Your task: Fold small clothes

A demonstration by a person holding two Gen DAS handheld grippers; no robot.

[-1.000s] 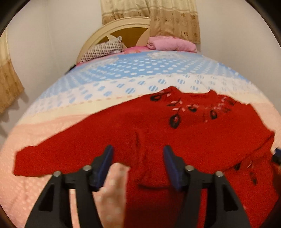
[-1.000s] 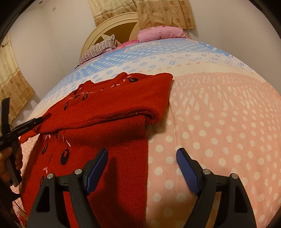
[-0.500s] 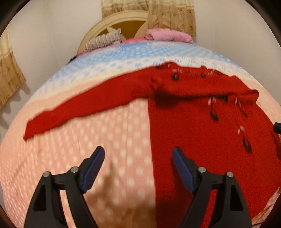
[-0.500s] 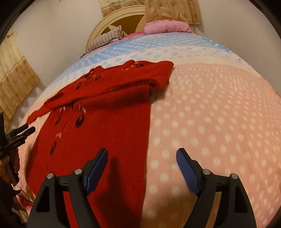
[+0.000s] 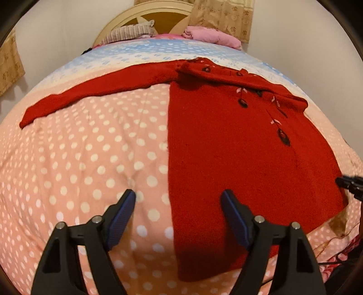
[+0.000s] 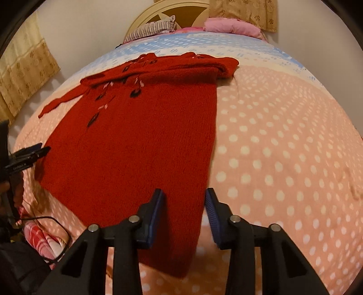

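A red knit sweater [image 5: 226,147] with dark flower trim lies flat on the dotted pink bedspread [image 5: 79,158]. Its one sleeve [image 5: 90,95] stretches out to the left. The other sleeve [image 6: 192,68] is folded across the chest. My left gripper [image 5: 178,197] hovers wide over the sweater's near left edge, jaws closing a little, pads clear of the cloth. My right gripper [image 6: 184,196] is closing, with the sweater's [image 6: 140,140] near right edge between its jaws; the pads do not visibly press it. Each gripper shows at the other view's rim [image 5: 349,183] [image 6: 29,154].
A striped pillow [image 6: 152,28] and a pink pillow [image 6: 231,26] lie by the round headboard [image 5: 158,13] at the far end. Curtains hang on the walls. A black cable [image 6: 52,220] and a checked cloth [image 6: 38,233] sit off the bed's near left edge.
Both grippers have drawn back from the sweater's chest toward its near hem, the left to the left edge, the right to the right edge. The right jaws have narrowed markedly.
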